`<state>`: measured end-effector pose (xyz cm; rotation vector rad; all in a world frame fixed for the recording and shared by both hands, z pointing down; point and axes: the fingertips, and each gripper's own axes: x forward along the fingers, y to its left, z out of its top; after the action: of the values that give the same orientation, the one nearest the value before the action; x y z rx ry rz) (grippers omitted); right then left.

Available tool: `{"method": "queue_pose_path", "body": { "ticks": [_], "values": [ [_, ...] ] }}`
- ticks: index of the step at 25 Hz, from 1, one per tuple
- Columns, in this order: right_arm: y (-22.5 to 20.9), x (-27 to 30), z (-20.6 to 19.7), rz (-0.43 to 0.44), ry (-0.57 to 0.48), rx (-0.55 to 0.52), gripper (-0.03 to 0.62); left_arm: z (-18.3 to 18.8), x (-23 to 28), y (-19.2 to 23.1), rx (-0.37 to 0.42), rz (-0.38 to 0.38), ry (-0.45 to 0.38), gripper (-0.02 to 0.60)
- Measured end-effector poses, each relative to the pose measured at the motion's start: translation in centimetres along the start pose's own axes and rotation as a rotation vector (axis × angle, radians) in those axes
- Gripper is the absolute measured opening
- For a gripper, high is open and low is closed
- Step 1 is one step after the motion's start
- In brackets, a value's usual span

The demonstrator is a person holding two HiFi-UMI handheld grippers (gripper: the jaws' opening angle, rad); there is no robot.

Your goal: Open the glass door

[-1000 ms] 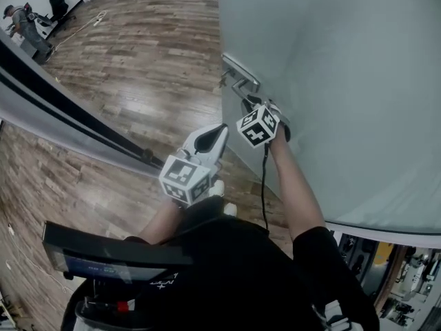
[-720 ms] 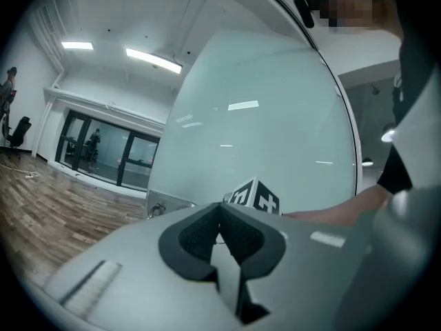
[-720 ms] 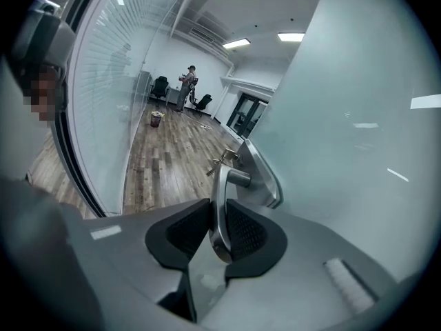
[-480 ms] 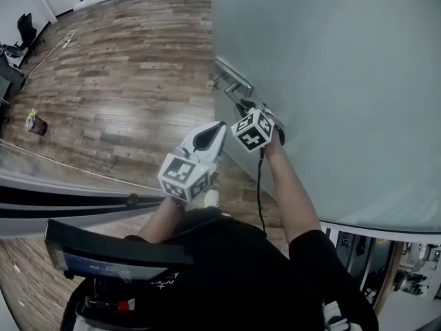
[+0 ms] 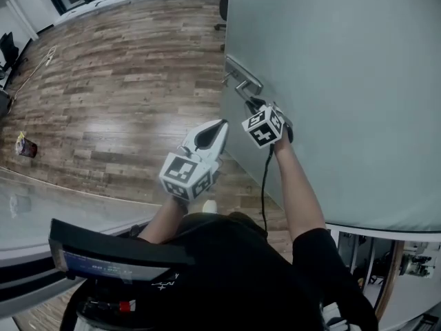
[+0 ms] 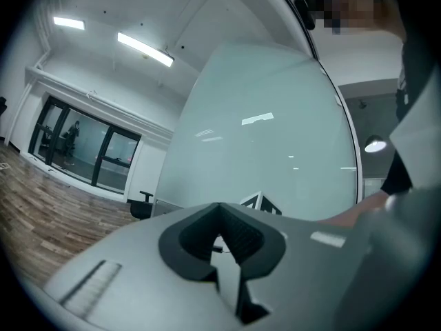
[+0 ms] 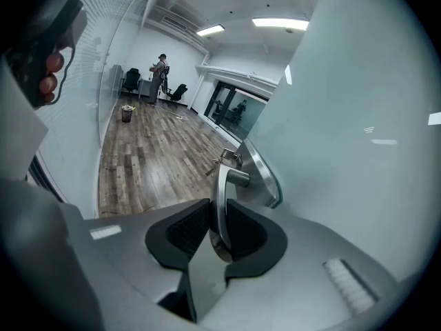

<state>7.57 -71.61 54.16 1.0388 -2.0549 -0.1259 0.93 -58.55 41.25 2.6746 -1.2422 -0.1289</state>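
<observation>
The frosted glass door [image 5: 344,81] fills the right of the head view, its free edge running down past a metal lever handle [image 5: 242,87]. My right gripper [image 5: 256,105] is shut on that handle. In the right gripper view the lever [image 7: 220,185] stands upright between the dark pads [image 7: 185,232], with the lock plate [image 7: 260,174] and hanging keys [image 7: 224,158] just beyond. My left gripper [image 5: 217,128] hovers left of the door edge, pointing level, shut with nothing in it. In the left gripper view its tips [image 6: 222,238] meet in front of the door pane [image 6: 262,150].
Wood plank floor [image 5: 124,81] spreads beyond the door edge. A glass partition [image 5: 41,205] runs along the lower left. A small bin [image 5: 25,145] sits on the floor at the left, an office chair [image 5: 223,9] near the door's far side. A person [image 7: 160,74] stands far off.
Both hands have moved along with the door while the right gripper kept its hold on the handle. The glass partition with its dark strip has slid down and left in the head view.
</observation>
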Motion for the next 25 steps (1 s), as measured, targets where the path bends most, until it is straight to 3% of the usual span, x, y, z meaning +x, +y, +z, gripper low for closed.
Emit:
{"method": "queue_pose_path", "body": {
  "ticks": [3, 7, 25],
  "values": [
    [-1.4, 0.1, -0.9, -0.025, 0.012, 0.024, 0.078, 0.3, 0.2, 0.3, 0.002, -0.001, -0.013, 0.002],
    [-4.9, 4.0, -3.6, -0.036, 0.027, 0.060, 0.078, -1.8, 4.2, 2.1, 0.006, 0.004, -0.003, 0.002],
    [-15.0, 2.7, -6.0, -0.191, 0.100, 0.158, 0.075, 1.8, 10.1, -0.4, -0.001, -0.033, -0.012, 0.002]
  ]
}}
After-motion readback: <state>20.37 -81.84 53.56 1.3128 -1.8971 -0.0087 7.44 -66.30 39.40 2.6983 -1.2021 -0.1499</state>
